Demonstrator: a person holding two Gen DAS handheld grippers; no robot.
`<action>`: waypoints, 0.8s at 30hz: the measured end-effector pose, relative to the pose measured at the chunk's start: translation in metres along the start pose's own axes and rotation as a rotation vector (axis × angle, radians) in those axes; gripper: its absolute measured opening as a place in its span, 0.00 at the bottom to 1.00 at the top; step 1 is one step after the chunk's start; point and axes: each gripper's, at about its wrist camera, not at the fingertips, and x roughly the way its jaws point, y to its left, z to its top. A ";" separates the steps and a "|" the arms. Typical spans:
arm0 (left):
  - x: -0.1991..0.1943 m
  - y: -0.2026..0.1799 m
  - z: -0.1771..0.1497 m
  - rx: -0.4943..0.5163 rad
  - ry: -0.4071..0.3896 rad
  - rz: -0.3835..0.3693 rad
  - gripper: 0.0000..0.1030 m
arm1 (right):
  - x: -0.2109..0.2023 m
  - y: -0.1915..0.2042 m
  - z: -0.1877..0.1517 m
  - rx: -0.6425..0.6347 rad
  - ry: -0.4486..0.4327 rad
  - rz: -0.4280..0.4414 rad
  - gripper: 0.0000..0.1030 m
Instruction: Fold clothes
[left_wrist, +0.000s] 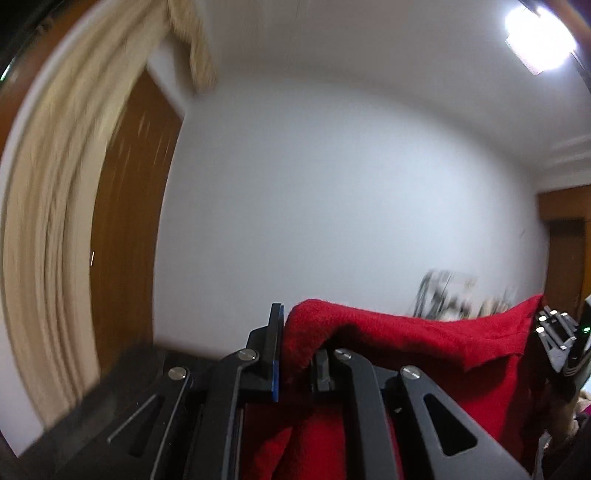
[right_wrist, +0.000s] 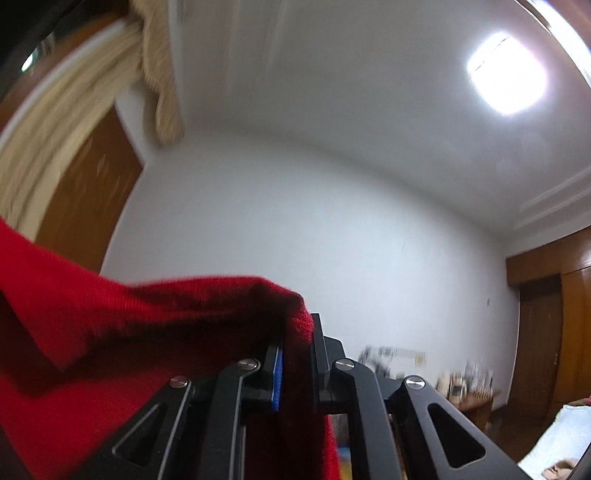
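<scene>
Both claws up in the air, cams aimed at white wall (left_wrist: 332, 184) and ceiling light (right_wrist: 506, 74).

L claw (left_wrist: 295, 354): fingers clamped on a bunched edge of red garment (left_wrist: 406, 332). Fabric runs from the grip twd R side of view, where the other claw (left_wrist: 557, 336) pinches the far corner; rest hangs down betw the linkages.

R claw (right_wrist: 299, 354): fingers clamped on red garment (right_wrist: 110, 325), cloth folded over the tips, spreading off to L side of frame and draping below.

Garment held stretched betw the two claws, off any surface. Bkgd: beige curtain (left_wrist: 48, 221), brown door (left_wrist: 136, 206), wood wardrobe (right_wrist: 554, 314). Some motion blur.
</scene>
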 end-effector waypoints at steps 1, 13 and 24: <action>0.023 0.006 -0.013 -0.006 0.063 0.019 0.13 | 0.015 0.011 -0.017 -0.016 0.052 0.016 0.10; 0.194 0.035 -0.163 -0.027 0.611 0.104 0.13 | 0.128 0.089 -0.161 -0.172 0.549 0.188 0.10; 0.272 0.052 -0.220 -0.076 0.866 0.146 0.58 | 0.148 0.112 -0.262 -0.133 0.940 0.434 0.12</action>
